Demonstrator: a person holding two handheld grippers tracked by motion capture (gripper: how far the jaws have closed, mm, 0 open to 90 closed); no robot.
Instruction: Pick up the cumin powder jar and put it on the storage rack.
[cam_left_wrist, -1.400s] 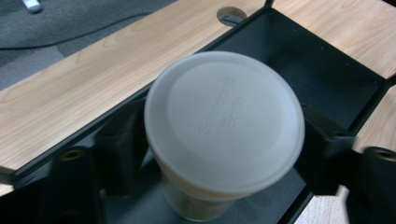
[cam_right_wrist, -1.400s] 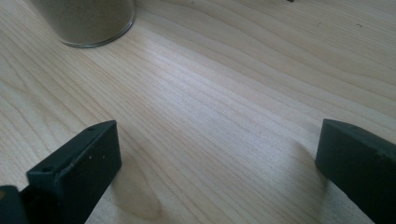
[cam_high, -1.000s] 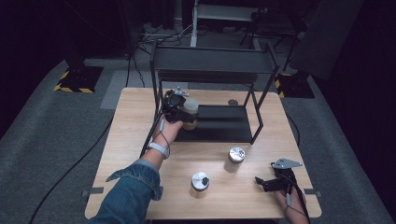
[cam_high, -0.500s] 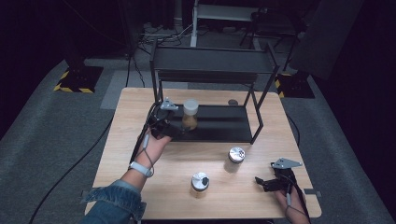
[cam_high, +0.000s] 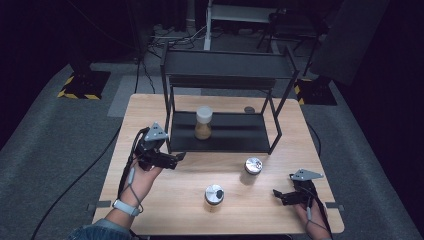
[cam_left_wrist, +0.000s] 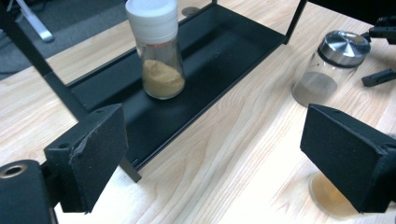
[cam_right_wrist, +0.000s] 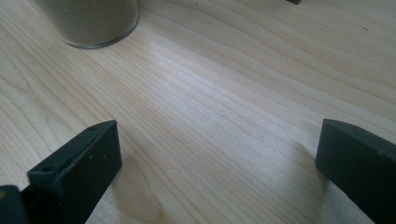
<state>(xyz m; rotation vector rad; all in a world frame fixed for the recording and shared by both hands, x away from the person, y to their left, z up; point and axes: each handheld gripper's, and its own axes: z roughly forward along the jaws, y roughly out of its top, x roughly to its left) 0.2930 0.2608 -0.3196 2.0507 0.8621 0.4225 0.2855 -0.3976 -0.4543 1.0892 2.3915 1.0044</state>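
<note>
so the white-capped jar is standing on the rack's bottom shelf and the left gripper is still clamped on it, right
Not quite. The white-capped jar does stand on the rack's bottom shelf, but the left gripper is not clamped on it: its jaws are open and empty, away from the jar over the table. The left gripper view shows this.

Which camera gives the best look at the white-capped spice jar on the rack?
The left gripper view: the white-capped jar stands close and sharp on the rack's lower shelf, tan powder visible. The high view shows it small and distant.
</note>
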